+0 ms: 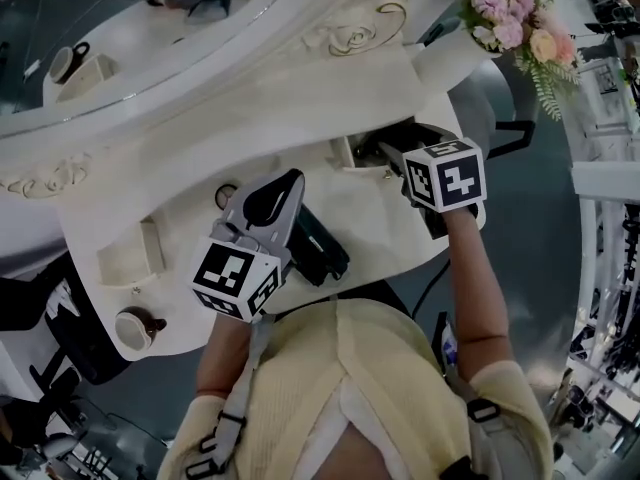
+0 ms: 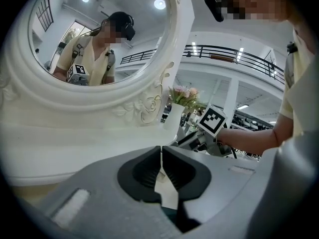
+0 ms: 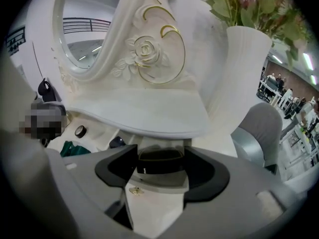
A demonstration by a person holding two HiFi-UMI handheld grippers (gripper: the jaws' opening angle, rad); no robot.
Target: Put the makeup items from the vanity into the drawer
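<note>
On the white vanity (image 1: pixel 200 218) a small drawer (image 1: pixel 352 152) stands open under the mirror's shelf. Its cream front with a gold knob (image 3: pixel 133 189) shows just below my right gripper (image 3: pixel 162 169). That gripper (image 1: pixel 393 158) is at the drawer's mouth, and a black gold-edged makeup case (image 3: pixel 162 162) spans the gap between its pads. My left gripper (image 1: pixel 277 192) hangs over the middle of the vanity top; in the left gripper view its jaws (image 2: pixel 161 156) meet at the tip with nothing in them. A round black item (image 1: pixel 226 196) lies on the top left of it.
A white vase (image 3: pixel 244 73) of pink flowers (image 1: pixel 510 18) stands right of the drawer. The oval mirror (image 2: pixel 99 34) rises behind. Another small box-like drawer (image 1: pixel 135 258) sits at the vanity's left end, with a cup (image 1: pixel 135 330) below it. A small dark item (image 3: pixel 117 142) lies by the drawer.
</note>
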